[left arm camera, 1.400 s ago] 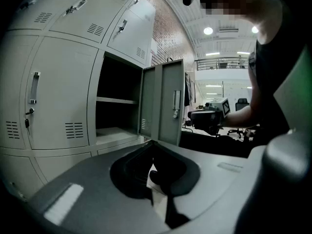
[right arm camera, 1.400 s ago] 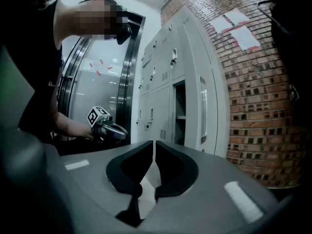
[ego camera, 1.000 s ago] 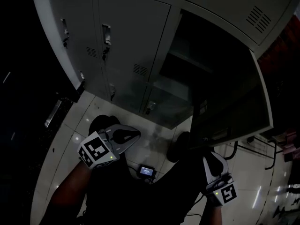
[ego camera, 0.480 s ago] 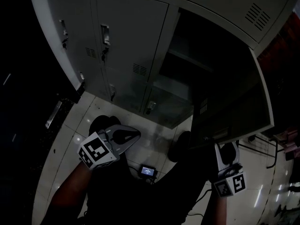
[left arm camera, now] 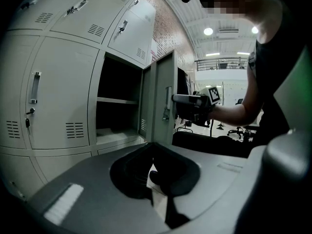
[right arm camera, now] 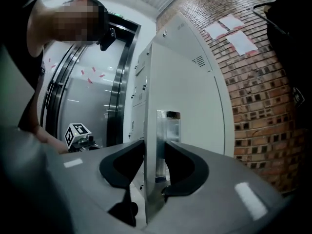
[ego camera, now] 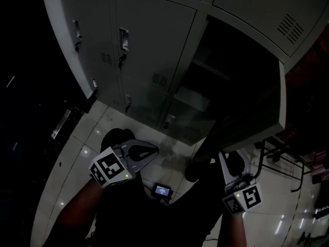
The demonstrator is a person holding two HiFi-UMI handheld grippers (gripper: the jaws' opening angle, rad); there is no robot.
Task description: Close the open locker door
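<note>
The grey locker door [ego camera: 252, 107] stands swung out from its dark compartment [ego camera: 221, 71], which holds a shelf. My right gripper [ego camera: 231, 161] is at the door's lower free edge. In the right gripper view the door [right arm camera: 185, 106] runs between the jaws of my right gripper [right arm camera: 155, 143]. The jaws are closing, one on each face beside the metal handle plate [right arm camera: 168, 130]. My left gripper [ego camera: 153, 149] hangs low over the floor, shut and empty. In the left gripper view that gripper [left arm camera: 152, 144] faces the door [left arm camera: 163, 101] and the right gripper [left arm camera: 192, 104].
Closed locker doors [ego camera: 149, 50] with handles fill the bank to the left. A small lit device [ego camera: 162, 190] lies on the tiled floor between the person's shoes. Chair legs [ego camera: 267, 158] stand to the right. A brick wall [right arm camera: 263, 96] lies beyond the door.
The right gripper has risen from under the door to its edge and taken the edge between its jaws. The door has swung slightly toward the cabinet. The left gripper has barely moved.
</note>
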